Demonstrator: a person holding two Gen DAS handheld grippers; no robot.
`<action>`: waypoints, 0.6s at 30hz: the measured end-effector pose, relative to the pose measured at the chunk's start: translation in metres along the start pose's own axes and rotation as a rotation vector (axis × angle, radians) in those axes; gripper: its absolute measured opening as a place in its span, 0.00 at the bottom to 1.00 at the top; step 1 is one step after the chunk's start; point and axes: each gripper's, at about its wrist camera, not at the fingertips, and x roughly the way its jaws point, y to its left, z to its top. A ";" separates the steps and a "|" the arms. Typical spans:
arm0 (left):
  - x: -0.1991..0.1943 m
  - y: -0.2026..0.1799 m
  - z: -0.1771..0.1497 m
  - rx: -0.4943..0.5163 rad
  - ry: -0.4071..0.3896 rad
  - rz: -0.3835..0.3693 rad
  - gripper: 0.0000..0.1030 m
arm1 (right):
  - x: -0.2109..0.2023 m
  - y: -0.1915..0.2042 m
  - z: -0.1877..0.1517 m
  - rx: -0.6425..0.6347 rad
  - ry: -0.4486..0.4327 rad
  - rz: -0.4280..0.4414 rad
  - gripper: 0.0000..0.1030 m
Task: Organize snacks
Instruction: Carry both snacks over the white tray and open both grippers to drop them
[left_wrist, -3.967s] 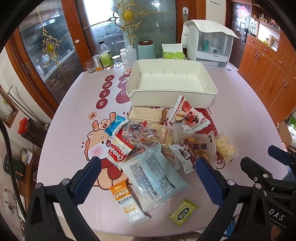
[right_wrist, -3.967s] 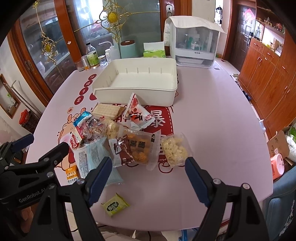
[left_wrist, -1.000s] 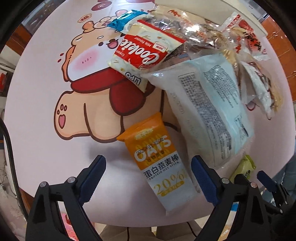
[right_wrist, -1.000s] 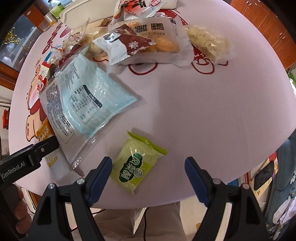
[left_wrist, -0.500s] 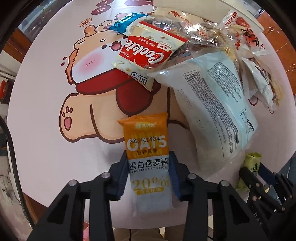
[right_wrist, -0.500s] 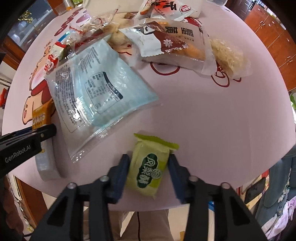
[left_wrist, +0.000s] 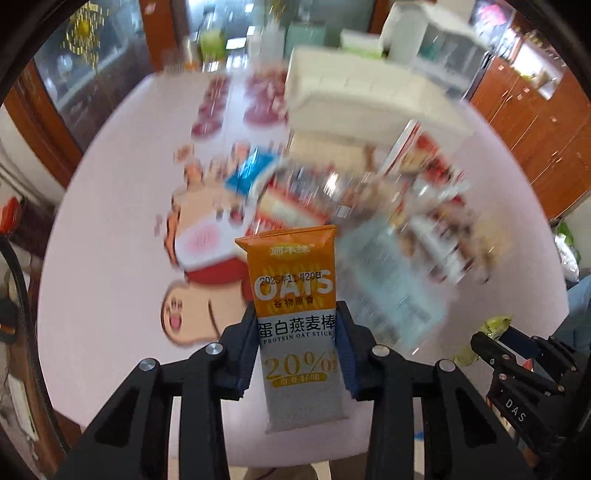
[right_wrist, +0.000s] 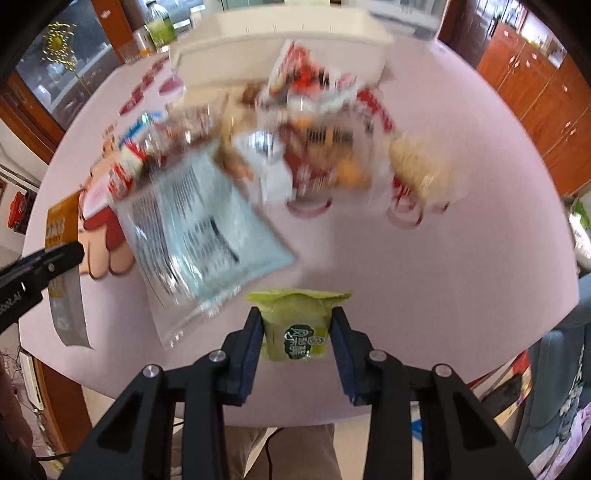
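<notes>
An orange and grey oats bar (left_wrist: 295, 295) stands upright between the blue pads of my left gripper (left_wrist: 296, 314), which is shut on its lower half and holds it above the pink table. My right gripper (right_wrist: 295, 314) is shut on a small green snack packet (right_wrist: 297, 325), also lifted off the table. In the right wrist view the left gripper (right_wrist: 66, 254) shows at the far left with the oats bar (right_wrist: 59, 225). The right gripper (left_wrist: 491, 343) with the green packet (left_wrist: 495, 325) appears at the lower right of the left wrist view.
A blurred heap of snack packets (right_wrist: 314, 140) lies mid-table, with a large pale blue packet (right_wrist: 207, 225) nearest me. The white bin (left_wrist: 369, 96) stands behind the heap. Bottles (right_wrist: 159, 29) and a white appliance (left_wrist: 436, 44) line the far edge. The table's front edge (right_wrist: 369, 410) is close below.
Both grippers closed on their packets, the left on the oats bar, the right on the green packet. Both then rose and tilted up, bringing the bin and far table into view.
</notes>
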 end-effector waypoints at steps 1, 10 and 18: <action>-0.003 0.000 0.007 0.010 -0.024 -0.004 0.36 | -0.008 -0.002 0.005 -0.005 -0.022 -0.004 0.36; -0.036 -0.025 0.046 0.062 -0.118 -0.057 0.36 | -0.045 -0.010 0.047 -0.028 -0.139 -0.007 0.36; -0.034 -0.053 0.108 0.095 -0.200 -0.006 0.36 | -0.066 -0.027 0.111 -0.071 -0.228 0.042 0.36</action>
